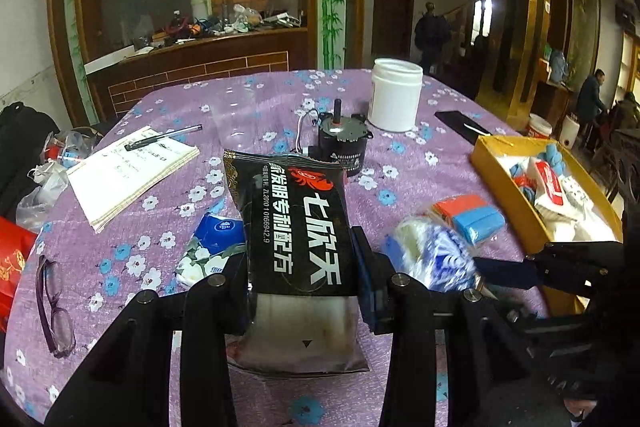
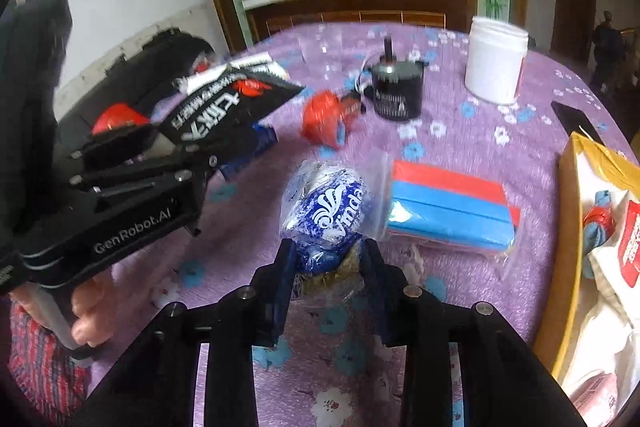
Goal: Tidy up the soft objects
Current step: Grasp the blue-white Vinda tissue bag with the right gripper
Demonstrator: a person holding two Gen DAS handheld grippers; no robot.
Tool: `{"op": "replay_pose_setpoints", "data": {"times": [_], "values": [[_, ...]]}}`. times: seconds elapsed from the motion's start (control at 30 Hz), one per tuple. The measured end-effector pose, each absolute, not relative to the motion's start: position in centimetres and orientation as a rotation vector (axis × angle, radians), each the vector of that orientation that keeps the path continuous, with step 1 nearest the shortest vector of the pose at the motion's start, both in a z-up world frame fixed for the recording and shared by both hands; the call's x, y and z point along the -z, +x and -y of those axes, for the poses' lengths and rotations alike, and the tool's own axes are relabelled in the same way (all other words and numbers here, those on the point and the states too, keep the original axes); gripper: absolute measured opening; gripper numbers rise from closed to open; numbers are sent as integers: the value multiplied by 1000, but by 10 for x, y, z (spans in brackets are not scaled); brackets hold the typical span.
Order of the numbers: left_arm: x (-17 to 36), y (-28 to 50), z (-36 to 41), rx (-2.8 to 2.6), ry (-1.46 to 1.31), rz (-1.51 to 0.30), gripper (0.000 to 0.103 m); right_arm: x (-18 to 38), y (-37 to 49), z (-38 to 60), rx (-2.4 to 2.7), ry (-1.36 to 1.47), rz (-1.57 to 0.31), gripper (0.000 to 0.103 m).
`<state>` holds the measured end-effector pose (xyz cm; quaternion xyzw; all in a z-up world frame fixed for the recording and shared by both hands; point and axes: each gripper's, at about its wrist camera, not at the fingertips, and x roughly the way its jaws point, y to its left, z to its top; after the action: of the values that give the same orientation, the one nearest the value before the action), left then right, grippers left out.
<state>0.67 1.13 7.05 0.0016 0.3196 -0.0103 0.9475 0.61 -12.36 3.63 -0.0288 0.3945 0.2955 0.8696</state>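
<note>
The black pouch sat pinched between the left gripper's fingers, lifted off the worktop with its printed end pointing away from the camera. In the right wrist view the same pouch hung at the left, tilted, above the purple flowered cloth.

The blue tissue pack, wrapped in clear plastic, lay on the worktop between the right gripper's fingers, which pressed against both its sides. In the left wrist view this pack was blurred, just right of the pouch.

Just right of the tissue pack lay a bagged red and blue block. Beyond it, at the right edge, stood a yellow box holding white packets and blue cloth. Another blue tissue packet lay on the cloth beneath the pouch.

Farther back stood a black motor with a shaft, a white jar and a red wrapped item. A notebook with a pen on it lay at the left, with glasses nearer the worktop edge. A black phone lay behind the box.
</note>
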Motion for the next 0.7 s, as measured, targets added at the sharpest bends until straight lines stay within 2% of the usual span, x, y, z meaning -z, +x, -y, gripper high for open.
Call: {"op": "replay_pose_setpoints", "data": {"times": [0.33,0.7], "values": [[-71,-4,0,6,26,-621,37,-57,4,155,-686,131,-753,34],[-68,-7,14,-80,142,-580,38,-60,-4,157,-606,85,-712,35]]}}
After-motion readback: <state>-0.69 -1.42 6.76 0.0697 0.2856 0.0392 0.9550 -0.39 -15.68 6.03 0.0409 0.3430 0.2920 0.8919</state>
